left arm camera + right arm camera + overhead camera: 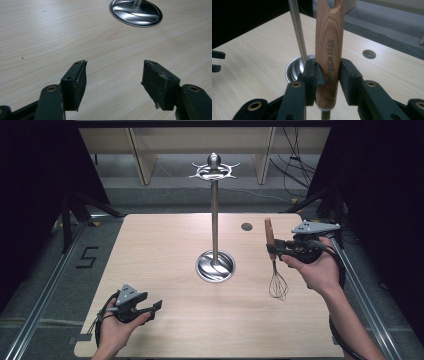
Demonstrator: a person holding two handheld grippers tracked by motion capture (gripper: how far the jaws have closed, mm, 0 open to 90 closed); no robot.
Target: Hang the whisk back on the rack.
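A whisk [278, 282] with a wooden handle [329, 50] hangs upright at the table's right, wire head down, just above the tabletop. My right gripper [278, 248] is shut on that handle, its jaws clamping both sides [328, 72]. A metal utensil stand rises at the table's centre: round steel base [215, 266], thin pole [214, 215], ring of hooks [214, 171] on top. The pole [298, 32] stands just left of the handle in the right gripper view. My left gripper [154, 309] rests near the front left, open and holding nothing [114, 82]; the base [135, 12] lies ahead of it.
The light wooden table [165, 245] has a small round hole [246, 226] at the back right, also seen as a hole [369, 54] beyond the handle. Metal rails run along both sides of the table. Cables and wooden shelving lie on the floor behind.
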